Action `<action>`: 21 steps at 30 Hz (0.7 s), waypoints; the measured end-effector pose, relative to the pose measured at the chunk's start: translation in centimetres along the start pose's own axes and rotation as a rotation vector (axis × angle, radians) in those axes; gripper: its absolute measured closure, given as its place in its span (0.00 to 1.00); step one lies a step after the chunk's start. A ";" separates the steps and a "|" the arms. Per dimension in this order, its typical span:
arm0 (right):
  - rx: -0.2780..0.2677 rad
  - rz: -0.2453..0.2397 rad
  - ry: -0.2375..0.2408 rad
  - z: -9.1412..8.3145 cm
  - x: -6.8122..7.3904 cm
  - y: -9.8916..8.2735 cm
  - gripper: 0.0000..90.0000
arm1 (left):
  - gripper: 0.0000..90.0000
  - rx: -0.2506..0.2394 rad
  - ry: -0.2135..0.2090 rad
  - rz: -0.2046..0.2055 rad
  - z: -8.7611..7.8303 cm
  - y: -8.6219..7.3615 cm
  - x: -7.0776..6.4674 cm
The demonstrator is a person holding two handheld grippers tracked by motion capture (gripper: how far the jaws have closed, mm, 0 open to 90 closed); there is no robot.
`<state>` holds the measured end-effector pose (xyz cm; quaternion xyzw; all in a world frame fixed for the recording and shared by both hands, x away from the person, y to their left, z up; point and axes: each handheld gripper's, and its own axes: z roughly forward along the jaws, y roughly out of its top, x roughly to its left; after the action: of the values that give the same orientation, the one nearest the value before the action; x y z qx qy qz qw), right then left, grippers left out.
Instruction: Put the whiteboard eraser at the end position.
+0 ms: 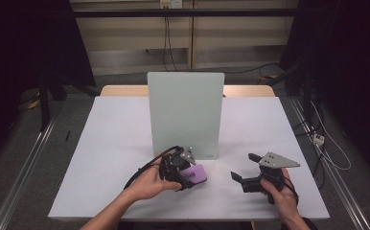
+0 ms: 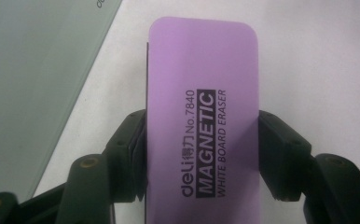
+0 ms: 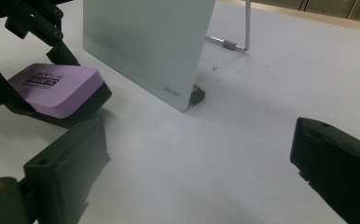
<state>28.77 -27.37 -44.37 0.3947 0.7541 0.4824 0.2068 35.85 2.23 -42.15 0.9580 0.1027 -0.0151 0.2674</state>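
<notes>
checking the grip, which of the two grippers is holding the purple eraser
The left gripper: its jaws clamp the purple whiteboard eraser; the right gripper is open and empty.

Purple whiteboard eraser (image 2: 201,116): rounded rectangular block, black felt underside, black "MAGNETIC WHITE BOARD ERASER" print on top. Label face up, slightly tilted, just above the white table (image 1: 116,143), near-left of centre, before the upright whiteboard (image 1: 185,112).

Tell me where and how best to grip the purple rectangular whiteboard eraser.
Across its two long side edges near mid-length, coming from a short end: the purple rectangular whiteboard eraser is narrow and flat-sided there, so jaws likely span it squarely. The left gripper holds it just so, above the white table.
</notes>
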 end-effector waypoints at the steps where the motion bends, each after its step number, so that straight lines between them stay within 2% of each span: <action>1: 0.001 0.001 -0.001 0.0 0.0 0.0 0.04 | 0.45 0.014 -0.005 0.005 0.0 0.0 0.1; 2: 0.001 0.002 -0.002 0.0 0.0 0.0 0.04 | 0.45 0.020 0.011 -0.001 0.1 0.1 0.0; 3: 0.001 0.002 -0.003 0.0 0.1 0.0 0.04 | 0.45 -0.007 0.005 -0.010 0.4 -0.1 0.0; 7: -0.002 0.000 0.001 0.0 0.1 0.1 0.04 | 0.45 -0.014 0.002 -0.019 0.6 -0.3 0.1; 9: -0.001 -0.004 0.002 0.0 0.1 0.1 0.04 | 0.45 -0.002 -0.003 -0.022 0.4 -0.3 0.2; 11: 0.000 -0.006 0.004 0.1 0.2 0.1 0.04 | 0.45 -0.023 0.001 -0.027 0.6 -0.5 0.2; 13: 0.001 -0.005 0.001 0.1 0.2 0.1 0.04 | 0.44 0.003 0.005 -0.026 0.7 -0.5 0.2; 21: 0.003 0.000 -0.004 0.1 0.1 0.1 0.04 | 0.43 0.003 -0.002 -0.027 1.1 -0.7 0.2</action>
<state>28.84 -27.17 -44.32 0.3957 0.7545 0.4805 0.2077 35.94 2.30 -43.48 0.9569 0.1154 -0.0197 0.2657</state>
